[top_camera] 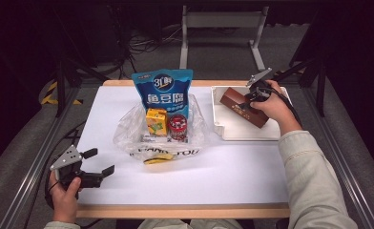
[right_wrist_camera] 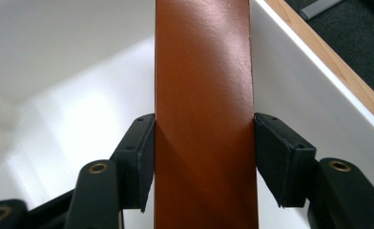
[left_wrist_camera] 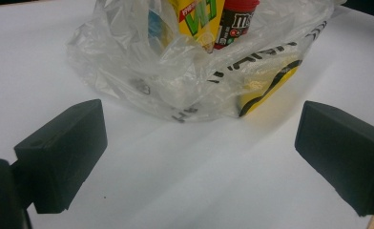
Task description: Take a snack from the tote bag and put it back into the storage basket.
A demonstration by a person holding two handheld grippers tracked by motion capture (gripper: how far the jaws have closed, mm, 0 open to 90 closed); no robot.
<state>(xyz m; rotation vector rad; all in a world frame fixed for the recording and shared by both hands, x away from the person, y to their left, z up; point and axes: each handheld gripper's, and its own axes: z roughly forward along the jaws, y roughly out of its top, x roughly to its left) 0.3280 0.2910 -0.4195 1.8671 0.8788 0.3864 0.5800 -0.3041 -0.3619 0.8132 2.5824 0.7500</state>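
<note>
Over at the far right of the table (top_camera: 185, 186), the right gripper (top_camera: 252, 98) is clamped on a long brown box (top_camera: 242, 107), and the box lies tilted inside the white tray (top_camera: 244, 133), which sits at the table's right edge. From the right gripper view, the brown box (right_wrist_camera: 204, 114) runs straight up between the two black pads, each pad pressed flat against one of its long sides, with the white tray (right_wrist_camera: 56, 57) walls rising behind and to the right of it. The person's right hand (top_camera: 273, 109) wraps the gripper body, the pale sleeve coming in from the lower right. Near the table's front left corner, the left gripper (top_camera: 101, 162) rests low with its jaws spread wide and nothing between them; the left hand (top_camera: 66, 191) holds it from below. In the left gripper view the clear plastic bag (left_wrist_camera: 185, 81) lies just ahead of the open jaws, apart from them. That plastic bag (top_camera: 161, 138) sits at mid-table, and in it stand a yellow carton (top_camera: 156, 121) and a red-lidded candy tub (top_camera: 177, 126) side by side, with a tall blue snack pouch (top_camera: 163, 93) upright behind them.
</note>
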